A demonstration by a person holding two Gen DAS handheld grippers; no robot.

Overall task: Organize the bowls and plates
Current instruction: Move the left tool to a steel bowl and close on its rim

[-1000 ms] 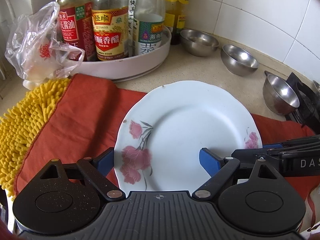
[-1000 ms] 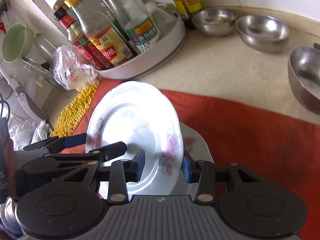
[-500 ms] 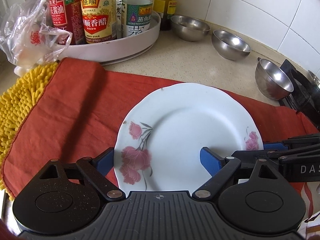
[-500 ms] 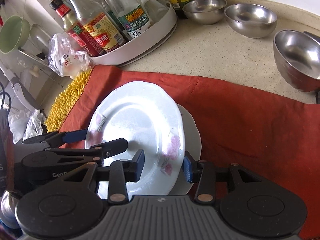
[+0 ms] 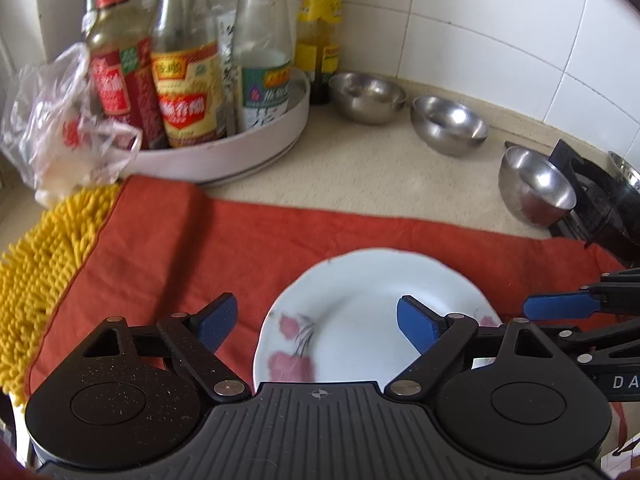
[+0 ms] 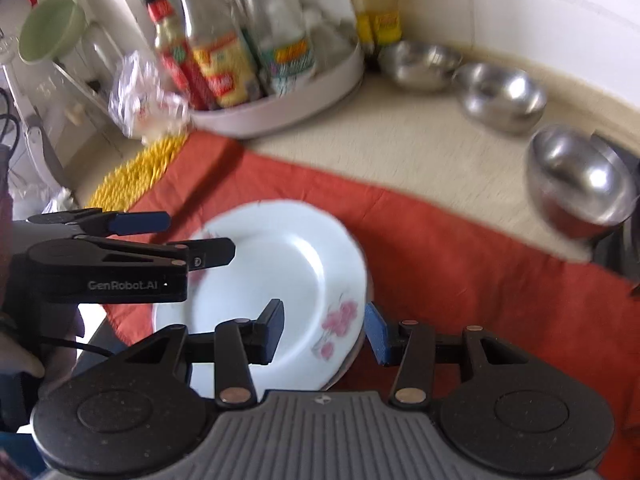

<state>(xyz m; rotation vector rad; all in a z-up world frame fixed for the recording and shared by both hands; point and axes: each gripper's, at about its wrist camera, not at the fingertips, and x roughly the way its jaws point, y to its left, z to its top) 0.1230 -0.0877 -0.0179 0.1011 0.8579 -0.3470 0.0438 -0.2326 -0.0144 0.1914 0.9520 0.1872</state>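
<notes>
Right wrist view: the white flowered plate (image 6: 276, 276) lies flat on the red cloth (image 6: 460, 256), on top of a second plate whose rim just shows under its right edge. The right gripper (image 6: 324, 330) straddles that near-right rim, one pad over the plate and one off its edge, neither pressing; its jaws have just been opening and it holds nothing. A second ago the plate stood tilted, clamped in these jaws; now it has settled level. The left gripper (image 5: 316, 322) stands wide open over the plate's near-left part, its left pad above bare cloth, empty; its jaws have just been closing a little, and the plate sits lower and further right in its view than before. Bare red cloth stretches left of the plate up to the yellow mop pad (image 5: 36, 276), and far of it lies clear countertop (image 5: 360, 184). Beyond that stand the bottle tray (image 5: 224, 152) at far left and three steel bowls (image 5: 450, 124) along the tiled wall at far right, well apart from the plate.
</notes>
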